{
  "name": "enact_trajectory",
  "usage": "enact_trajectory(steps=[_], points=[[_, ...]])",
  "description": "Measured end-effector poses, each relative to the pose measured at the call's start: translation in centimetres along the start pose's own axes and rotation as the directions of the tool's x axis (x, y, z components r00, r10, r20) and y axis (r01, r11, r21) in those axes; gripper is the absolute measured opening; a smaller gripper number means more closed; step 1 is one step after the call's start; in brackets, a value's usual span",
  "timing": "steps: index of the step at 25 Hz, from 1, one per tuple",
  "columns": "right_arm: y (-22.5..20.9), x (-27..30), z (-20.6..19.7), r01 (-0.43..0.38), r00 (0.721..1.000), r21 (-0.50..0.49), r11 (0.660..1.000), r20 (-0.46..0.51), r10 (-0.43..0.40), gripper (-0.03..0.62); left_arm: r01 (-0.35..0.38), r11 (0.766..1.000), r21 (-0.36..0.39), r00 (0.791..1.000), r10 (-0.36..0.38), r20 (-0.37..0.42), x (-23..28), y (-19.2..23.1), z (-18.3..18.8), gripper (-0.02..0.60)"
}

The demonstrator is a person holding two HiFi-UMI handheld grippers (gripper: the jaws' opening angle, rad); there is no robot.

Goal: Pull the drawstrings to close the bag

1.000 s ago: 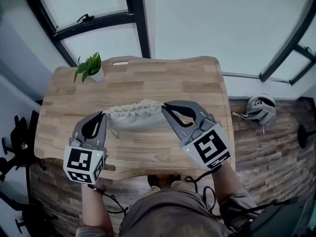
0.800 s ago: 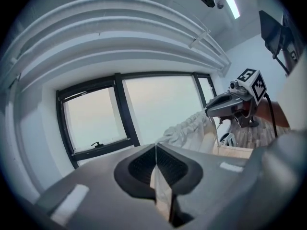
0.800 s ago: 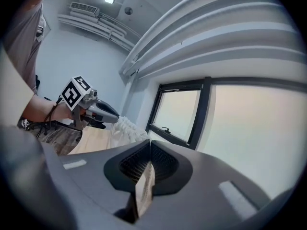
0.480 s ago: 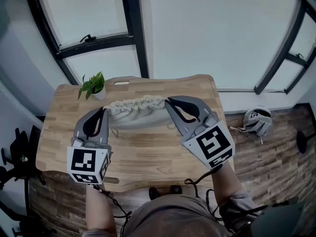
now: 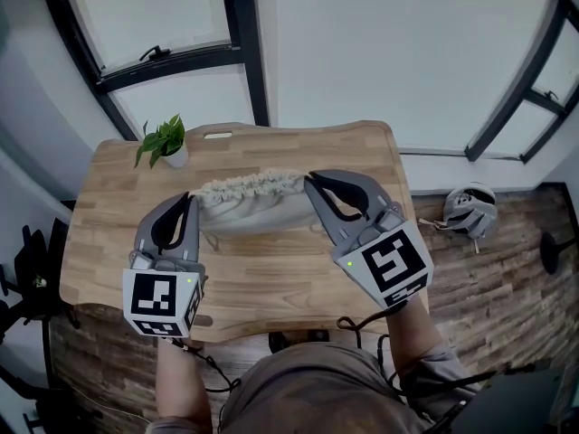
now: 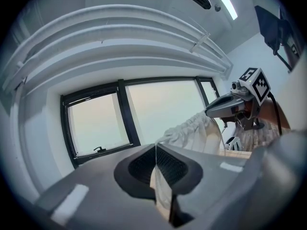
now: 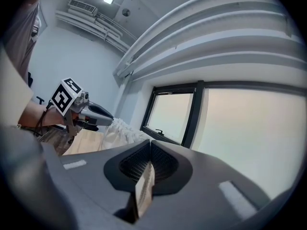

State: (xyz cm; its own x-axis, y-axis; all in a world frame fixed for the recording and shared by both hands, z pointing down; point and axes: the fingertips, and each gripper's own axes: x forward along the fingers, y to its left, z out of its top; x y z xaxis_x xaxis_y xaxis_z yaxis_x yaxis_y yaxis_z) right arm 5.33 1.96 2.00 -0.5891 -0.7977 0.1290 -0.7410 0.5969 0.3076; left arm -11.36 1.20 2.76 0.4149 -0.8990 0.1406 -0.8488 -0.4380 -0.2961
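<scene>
A cream cloth bag (image 5: 253, 208) hangs between my two grippers above the wooden table (image 5: 271, 278), its mouth gathered into ruffles (image 5: 249, 186). My left gripper (image 5: 190, 199) is shut on the cream drawstring at the bag's left end. My right gripper (image 5: 310, 182) is shut on the drawstring at its right end. In the left gripper view the string (image 6: 160, 190) lies pinched between the shut jaws (image 6: 156, 147), with the bag (image 6: 192, 133) and the right gripper (image 6: 230, 107) beyond. The right gripper view shows its string (image 7: 144, 190), the bag (image 7: 120, 131) and the left gripper (image 7: 93, 114).
A small potted plant (image 5: 163, 138) stands at the table's far left corner. A white and grey helmet-like object (image 5: 470, 208) lies on the wooden floor to the right. Large black-framed windows (image 5: 244, 52) run behind the table.
Both grippers have risen and carried the bag up off the table. The bag now hangs between them with its ruffled mouth on top.
</scene>
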Motion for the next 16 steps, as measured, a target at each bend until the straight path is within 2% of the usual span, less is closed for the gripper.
enact_trajectory(steps=[16], points=[[-0.54,0.25,-0.28,-0.003,1.000,-0.001,1.000,0.004,0.003,0.035,0.000,1.000,0.003,1.000,0.000,0.005,0.59,-0.04,0.38,0.008]])
